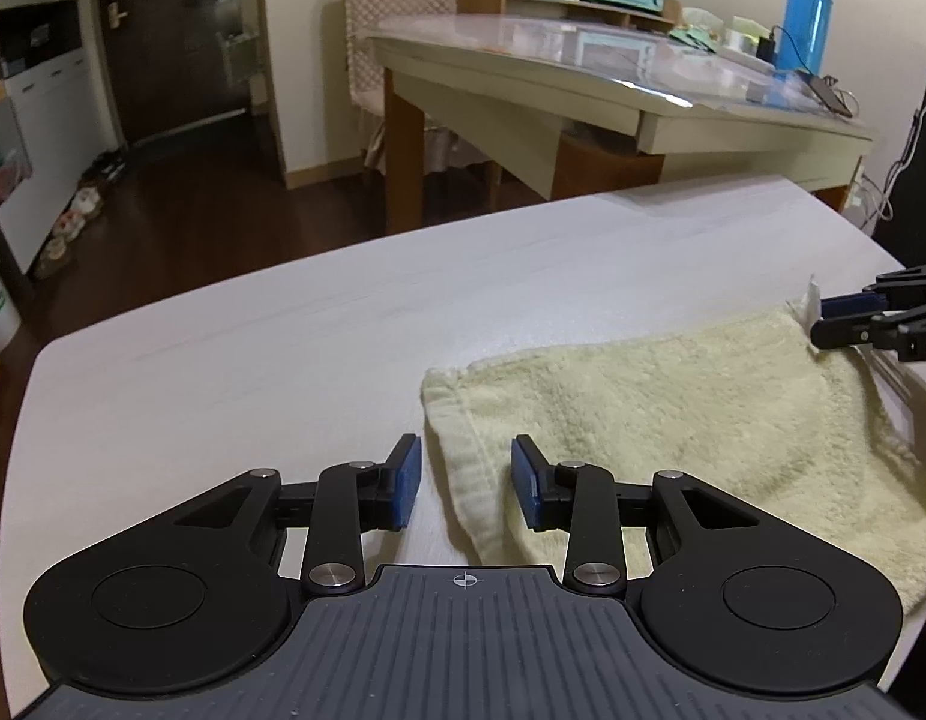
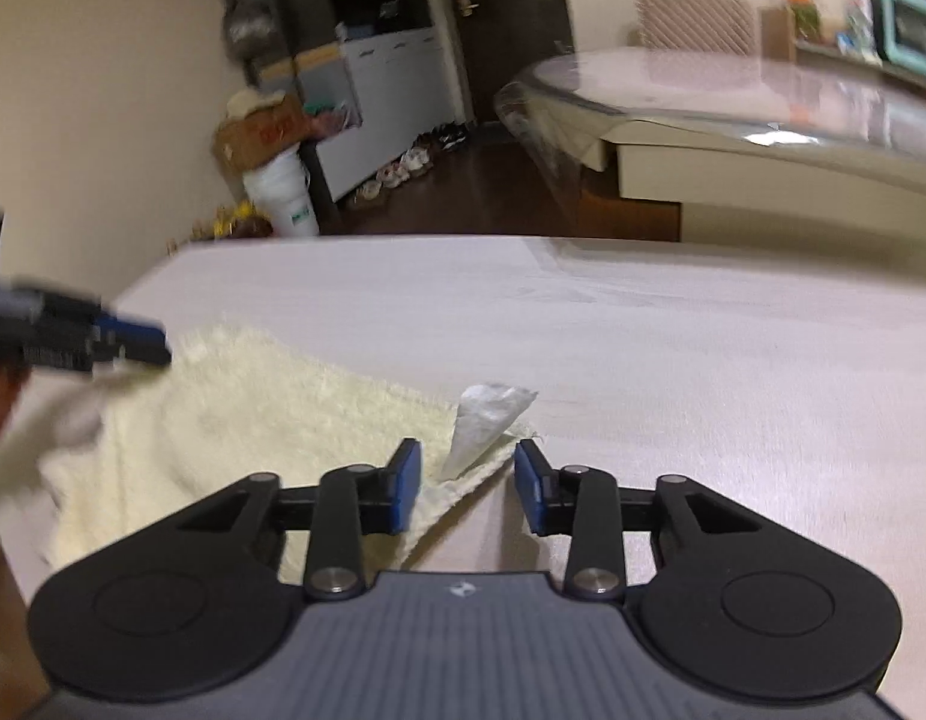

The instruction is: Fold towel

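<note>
Pale yellow towel [image 1: 673, 420] lies lower right on the table [image 1: 282, 348], looks doubled once already; more folds prob. left. Left tongs [image 1: 466, 483] and right tongs [image 2: 467, 489] both gape wide, straddling towel corners, nothing pinched yet.

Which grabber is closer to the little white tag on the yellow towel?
Right. The right gripper has the white tag standing just ahead between its open fingers. The left gripper straddles the towel hem at the opposite corner.
</note>
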Action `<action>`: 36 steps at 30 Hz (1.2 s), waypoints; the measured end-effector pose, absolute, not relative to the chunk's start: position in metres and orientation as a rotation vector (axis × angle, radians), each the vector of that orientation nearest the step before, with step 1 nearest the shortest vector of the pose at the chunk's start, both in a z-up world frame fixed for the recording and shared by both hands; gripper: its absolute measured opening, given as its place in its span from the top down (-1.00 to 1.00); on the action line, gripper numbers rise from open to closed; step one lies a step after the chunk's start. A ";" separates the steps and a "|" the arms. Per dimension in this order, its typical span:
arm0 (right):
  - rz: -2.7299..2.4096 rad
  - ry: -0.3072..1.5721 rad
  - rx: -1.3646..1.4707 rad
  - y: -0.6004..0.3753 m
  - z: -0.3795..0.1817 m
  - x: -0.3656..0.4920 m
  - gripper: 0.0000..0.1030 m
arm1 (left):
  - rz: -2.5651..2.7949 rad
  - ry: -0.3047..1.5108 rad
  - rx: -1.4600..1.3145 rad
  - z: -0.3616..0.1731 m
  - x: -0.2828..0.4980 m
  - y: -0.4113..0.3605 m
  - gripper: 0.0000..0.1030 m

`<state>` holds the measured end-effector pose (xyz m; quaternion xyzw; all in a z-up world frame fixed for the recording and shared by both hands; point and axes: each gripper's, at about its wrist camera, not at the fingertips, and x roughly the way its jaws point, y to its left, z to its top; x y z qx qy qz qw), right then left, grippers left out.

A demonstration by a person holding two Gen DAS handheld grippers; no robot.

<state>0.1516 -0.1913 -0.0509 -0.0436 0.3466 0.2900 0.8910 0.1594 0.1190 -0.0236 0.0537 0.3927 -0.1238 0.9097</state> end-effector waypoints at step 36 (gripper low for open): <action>0.746 0.634 -0.259 -0.207 -0.022 0.088 0.40 | -0.168 0.748 0.281 -0.032 0.188 0.097 -0.26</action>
